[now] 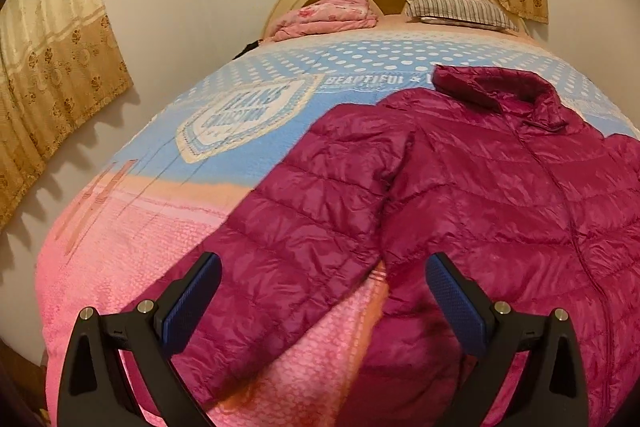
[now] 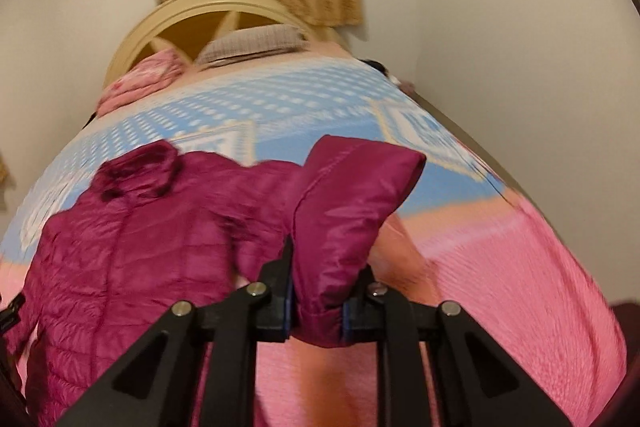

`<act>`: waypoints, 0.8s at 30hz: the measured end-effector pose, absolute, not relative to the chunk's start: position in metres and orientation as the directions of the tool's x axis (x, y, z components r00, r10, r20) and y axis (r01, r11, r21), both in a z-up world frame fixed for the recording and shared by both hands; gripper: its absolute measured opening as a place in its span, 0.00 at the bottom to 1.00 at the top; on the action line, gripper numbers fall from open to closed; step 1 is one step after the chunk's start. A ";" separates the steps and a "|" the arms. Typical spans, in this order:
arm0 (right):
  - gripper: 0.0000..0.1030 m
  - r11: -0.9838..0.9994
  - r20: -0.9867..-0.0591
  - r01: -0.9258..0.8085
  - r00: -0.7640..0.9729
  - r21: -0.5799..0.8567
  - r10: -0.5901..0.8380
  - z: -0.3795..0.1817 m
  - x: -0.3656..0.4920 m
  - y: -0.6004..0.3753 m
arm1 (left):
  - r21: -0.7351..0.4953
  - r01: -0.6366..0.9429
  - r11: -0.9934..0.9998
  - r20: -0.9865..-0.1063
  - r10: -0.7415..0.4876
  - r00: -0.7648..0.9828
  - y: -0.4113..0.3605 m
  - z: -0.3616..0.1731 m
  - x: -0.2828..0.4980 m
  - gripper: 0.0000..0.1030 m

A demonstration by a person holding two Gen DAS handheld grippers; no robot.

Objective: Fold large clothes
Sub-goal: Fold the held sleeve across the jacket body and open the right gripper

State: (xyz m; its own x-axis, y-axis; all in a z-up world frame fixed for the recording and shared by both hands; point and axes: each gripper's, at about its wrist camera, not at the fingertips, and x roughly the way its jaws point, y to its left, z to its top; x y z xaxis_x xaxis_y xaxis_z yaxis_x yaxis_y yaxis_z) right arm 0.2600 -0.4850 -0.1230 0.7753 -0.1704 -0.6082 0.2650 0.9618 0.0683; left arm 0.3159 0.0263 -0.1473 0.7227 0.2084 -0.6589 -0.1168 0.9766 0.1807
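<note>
**Right sleeve pinched and raised, left side waiting**

A magenta puffer jacket [image 1: 500,187] lay face up, zipped, on a bed [image 1: 120,267] with a pink and blue cover. The right tool [image 2: 316,291] was clamped narrow on the cuff of the jacket's sleeve [image 2: 348,211], held above the bed. The left tool [image 1: 324,295] hung wide open over the other sleeve [image 1: 304,223], holding nothing. The raised sleeve would best be carried across the chest and laid flat, without dragging the body askew.
</note>
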 end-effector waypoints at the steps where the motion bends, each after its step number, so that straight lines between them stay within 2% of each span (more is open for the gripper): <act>1: 0.19 0.966 -0.605 0.251 0.778 0.058 -0.166 -0.122 0.263 -0.478 | 0.186 -0.124 0.975 -0.659 0.217 0.721 0.030 -0.148 0.318 0.99; 13: 0.19 0.997 -0.612 0.030 0.788 -0.066 -0.064 -0.135 0.316 -0.342 | 0.170 -0.166 0.971 -0.667 0.237 0.707 0.057 -0.152 0.335 0.99; 24: 0.19 0.989 -0.659 -0.112 0.752 -0.097 0.021 -0.188 0.335 -0.244 | 0.173 -0.185 0.967 -0.667 0.253 0.701 0.072 -0.152 0.338 0.99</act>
